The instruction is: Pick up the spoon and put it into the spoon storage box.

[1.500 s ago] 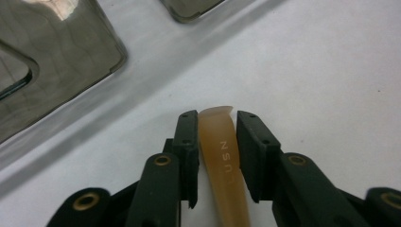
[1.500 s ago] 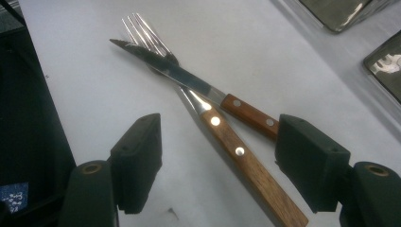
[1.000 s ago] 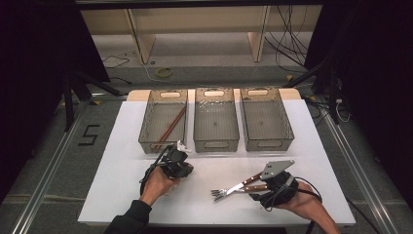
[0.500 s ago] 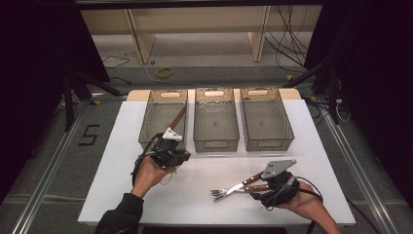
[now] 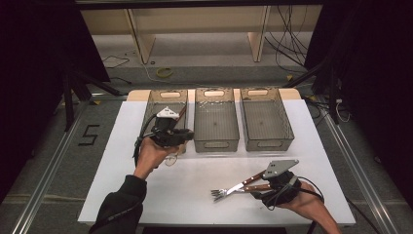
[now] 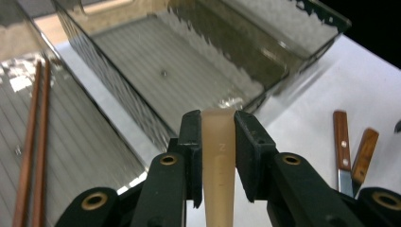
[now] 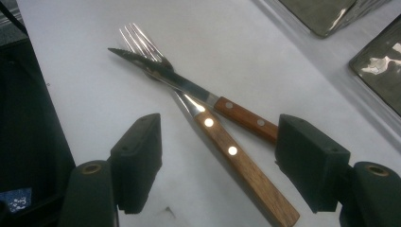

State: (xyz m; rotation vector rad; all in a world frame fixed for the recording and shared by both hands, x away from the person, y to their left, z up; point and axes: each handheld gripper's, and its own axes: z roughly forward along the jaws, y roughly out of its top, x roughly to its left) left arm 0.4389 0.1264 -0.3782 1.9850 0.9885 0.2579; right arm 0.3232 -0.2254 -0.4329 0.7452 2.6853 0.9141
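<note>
Left hand-held gripper (image 5: 176, 138) hung above the near end of the left bin (image 5: 152, 105), borne by a raised left hand (image 5: 148, 156) on a dark-sleeved forearm that came up from the bottom edge of the high view; its black jaws were clamped on a pale, cream-coloured handle (image 6: 218, 161), smooth and tapered, which stood upright between the pads in the left gripper view; what lay at the handle's far end could not be made out; just beyond the jaws sat the middle bin (image 6: 198, 66), a smoky translucent plastic tray with a ribbed floor and a dimpled wall; to one side, in the left bin, lay two thin reddish-brown chopsticks (image 6: 33, 142), side by side; a third such bin (image 5: 265, 117) stood at the right of the row, all three touching or nearly so at the far side of the white desk (image 5: 311, 146).

Right hand-held gripper (image 7: 217, 156) rested low on the desk near its front right corner, the right hand (image 5: 304, 202) curled behind it; its jaws stood wide apart, pressing on nothing, with a fork (image 7: 189, 104) and a knife (image 7: 198, 97) lying crossed on the desk between and ahead of them; both had steel heads and riveted brown wooden handles; the knife's serrated blade lay over the fork's neck, well apart from the bins.
</note>
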